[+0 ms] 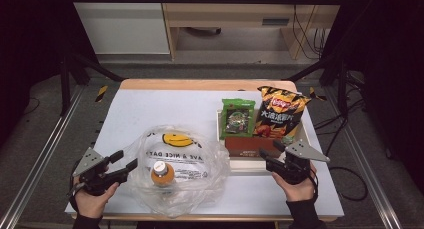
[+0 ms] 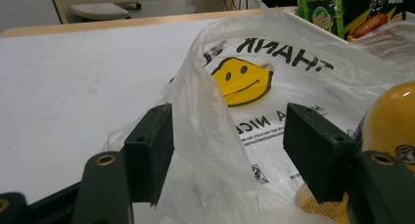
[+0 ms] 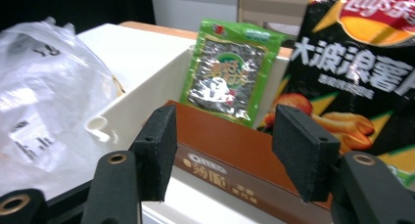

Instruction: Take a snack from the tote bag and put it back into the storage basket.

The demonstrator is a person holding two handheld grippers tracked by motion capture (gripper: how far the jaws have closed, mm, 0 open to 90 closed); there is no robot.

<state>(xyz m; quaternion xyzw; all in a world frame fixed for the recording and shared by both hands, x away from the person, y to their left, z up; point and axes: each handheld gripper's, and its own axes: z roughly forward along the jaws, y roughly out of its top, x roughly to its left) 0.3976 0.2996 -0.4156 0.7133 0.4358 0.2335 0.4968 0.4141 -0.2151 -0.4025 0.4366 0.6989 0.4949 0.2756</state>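
Your high view looks forward and down from above your side of the bench [image 1: 150, 109], far enough off to take in the whole top, your hands at the bottom edge and the floor beyond. Your left gripper view sits low and close, looking along its jaws across the plastic bag [image 2: 274, 87] toward the far right corner, where the tray [image 2: 313, 26] shows. Your right gripper view sits just as low and close, facing the tray [image 3: 142, 97] and its snack packs head-on, with the bag [image 3: 44, 87] at its left. All three views share the bag and the tray.
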